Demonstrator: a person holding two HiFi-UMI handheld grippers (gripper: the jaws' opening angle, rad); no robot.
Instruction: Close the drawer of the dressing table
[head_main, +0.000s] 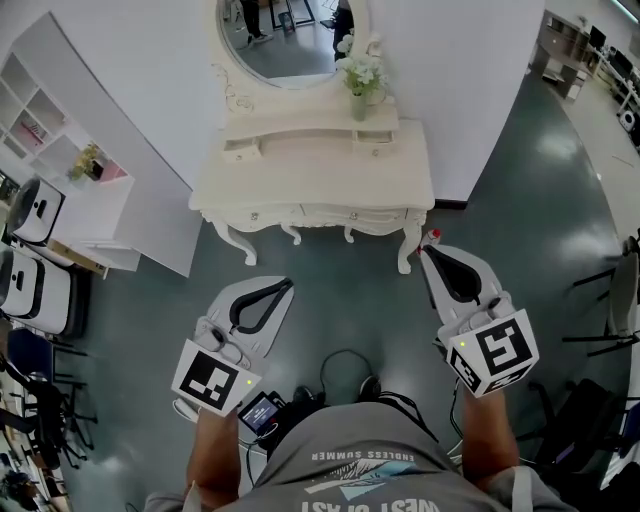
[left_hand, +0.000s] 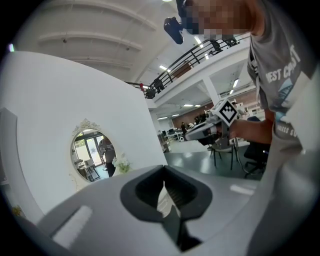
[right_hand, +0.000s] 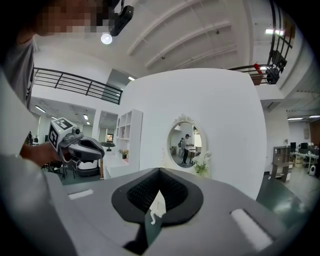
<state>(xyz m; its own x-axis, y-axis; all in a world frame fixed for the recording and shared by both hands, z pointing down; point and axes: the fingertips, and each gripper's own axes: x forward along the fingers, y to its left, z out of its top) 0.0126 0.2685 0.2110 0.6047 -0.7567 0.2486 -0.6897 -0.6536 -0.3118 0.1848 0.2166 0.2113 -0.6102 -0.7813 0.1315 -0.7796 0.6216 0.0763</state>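
— Head view first: where does the dressing table (head_main: 318, 182) lie?

— Straight ahead of both tongs, with the worktop's long axis running left to right. The right tongs (head_main: 429, 247), closed and empty, sit near its front right corner. The left tongs (head_main: 288, 285), also closed on nothing, hang further back.

— Which drawer?

— Probably the small drawer (head_main: 241, 151) at the back left corner, which seems slightly out, on the left tongs' side. The front drawers are too small to judge.
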